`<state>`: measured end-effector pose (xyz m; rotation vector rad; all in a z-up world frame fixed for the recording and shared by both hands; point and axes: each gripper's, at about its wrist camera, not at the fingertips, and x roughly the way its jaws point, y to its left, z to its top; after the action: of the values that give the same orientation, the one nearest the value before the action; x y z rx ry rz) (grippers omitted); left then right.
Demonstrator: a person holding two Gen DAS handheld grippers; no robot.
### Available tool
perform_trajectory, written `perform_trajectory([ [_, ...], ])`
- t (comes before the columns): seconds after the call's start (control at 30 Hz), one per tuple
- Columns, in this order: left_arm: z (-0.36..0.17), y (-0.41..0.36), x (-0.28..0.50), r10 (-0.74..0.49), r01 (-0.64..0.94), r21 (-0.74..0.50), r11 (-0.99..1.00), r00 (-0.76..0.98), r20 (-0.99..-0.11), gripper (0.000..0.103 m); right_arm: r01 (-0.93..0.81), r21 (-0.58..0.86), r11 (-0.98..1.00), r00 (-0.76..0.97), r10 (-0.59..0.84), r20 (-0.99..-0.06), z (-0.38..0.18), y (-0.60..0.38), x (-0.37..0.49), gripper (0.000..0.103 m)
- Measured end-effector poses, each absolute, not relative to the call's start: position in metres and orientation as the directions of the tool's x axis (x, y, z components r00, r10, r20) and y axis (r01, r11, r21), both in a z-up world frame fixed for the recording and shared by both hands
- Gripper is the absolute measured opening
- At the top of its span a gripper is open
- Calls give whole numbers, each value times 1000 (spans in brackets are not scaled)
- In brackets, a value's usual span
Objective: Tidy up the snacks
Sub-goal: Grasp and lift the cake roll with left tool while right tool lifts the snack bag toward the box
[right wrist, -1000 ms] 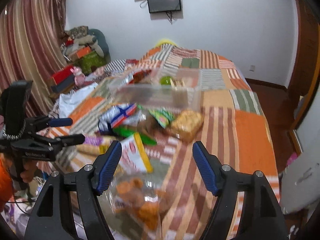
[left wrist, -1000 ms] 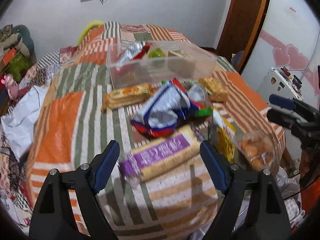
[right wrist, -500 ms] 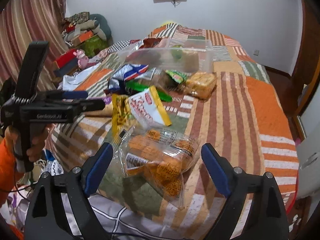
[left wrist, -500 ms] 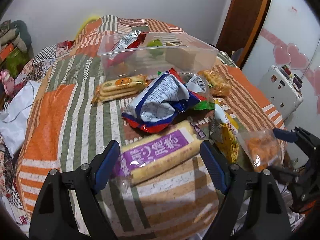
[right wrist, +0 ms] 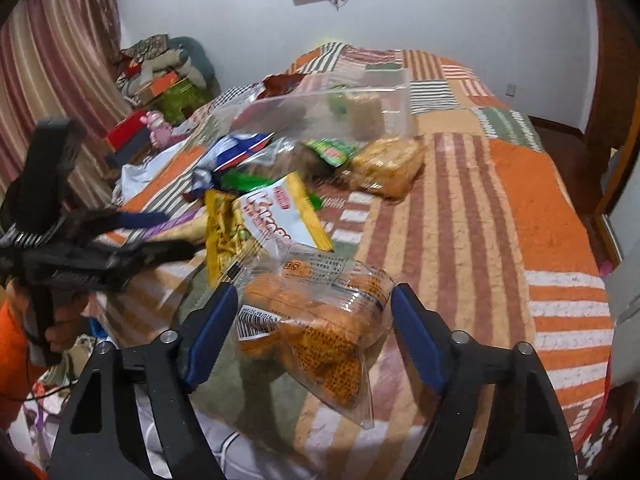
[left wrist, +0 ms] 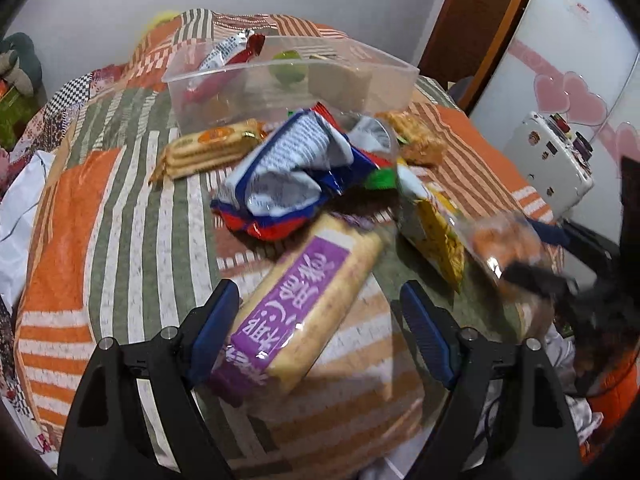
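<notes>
Left gripper (left wrist: 320, 320) spread wide at the bottom of the left wrist view, clamping nothing. Purple-labelled biscuit pack (left wrist: 304, 308) lying slantwise between the blue pads, its lower end against the left pad (left wrist: 216, 332), well clear of the right one. Above it, centre frame, a crumpled blue-and-white bag (left wrist: 288, 172); up and left of that, a stack of crackers in clear wrap (left wrist: 208, 150). Top centre, a clear plastic bin (left wrist: 248, 92) with a few snacks already inside.

Over to the right wrist view: right gripper (right wrist: 314, 332) also gaping open at the bottom of the frame, straddling a clear bag of orange snacks (right wrist: 320, 316). Left pad (right wrist: 210, 332) touching or nearly touching the wrapper's edge, hard to call; right pad just beside the bag, no squeeze. Above the bag, left of centre, a yellow-and-white packet (right wrist: 260, 224). Golden pastry pack (right wrist: 388, 168) upper centre, just below the bin. All of it spread on a striped orange-and-green bedspread (right wrist: 520, 200).
</notes>
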<state>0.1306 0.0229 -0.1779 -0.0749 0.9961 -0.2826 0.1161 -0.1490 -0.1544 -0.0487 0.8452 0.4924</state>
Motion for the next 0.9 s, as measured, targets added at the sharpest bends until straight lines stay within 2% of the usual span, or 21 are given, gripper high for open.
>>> perform_trajectory([
  [0.17,-184,19,119,-333,206,-266,942,456,-826,82,-390,158,907,591,378,-713,-152,-155,128,70],
  [0.27,-184,15,115,-314,211,-240,947,469,-825,82,-389,209,897,567,412,-714,-149,-160,130,71],
  [0.3,-183,15,115,-314,209,-241,948,472,-824,82,-393,218,893,561,420,-713,-146,-161,128,71],
  [0.37,-184,16,120,-307,201,-238,950,479,-822,82,-397,231,888,560,434,-706,-143,-161,125,86],
  [0.4,-185,15,123,-288,194,-220,956,486,-825,82,-399,228,888,564,434,-703,-142,-161,123,88],
  [0.57,-191,10,131,-238,178,-168,970,523,-819,82,-428,191,883,541,420,-729,-149,-148,116,88],
  [0.67,-191,12,129,-249,178,-180,967,540,-804,69,-436,186,880,518,414,-748,-155,-143,121,90],
  [0.73,-190,13,126,-252,178,-183,967,553,-794,52,-439,186,879,512,415,-752,-159,-140,122,90],
  [0.77,-190,13,126,-257,180,-187,966,554,-792,47,-436,172,884,516,402,-757,-161,-139,123,90],
  [0.9,-191,15,122,-255,183,-182,966,563,-786,45,-414,217,884,509,422,-750,-164,-148,129,88],
])
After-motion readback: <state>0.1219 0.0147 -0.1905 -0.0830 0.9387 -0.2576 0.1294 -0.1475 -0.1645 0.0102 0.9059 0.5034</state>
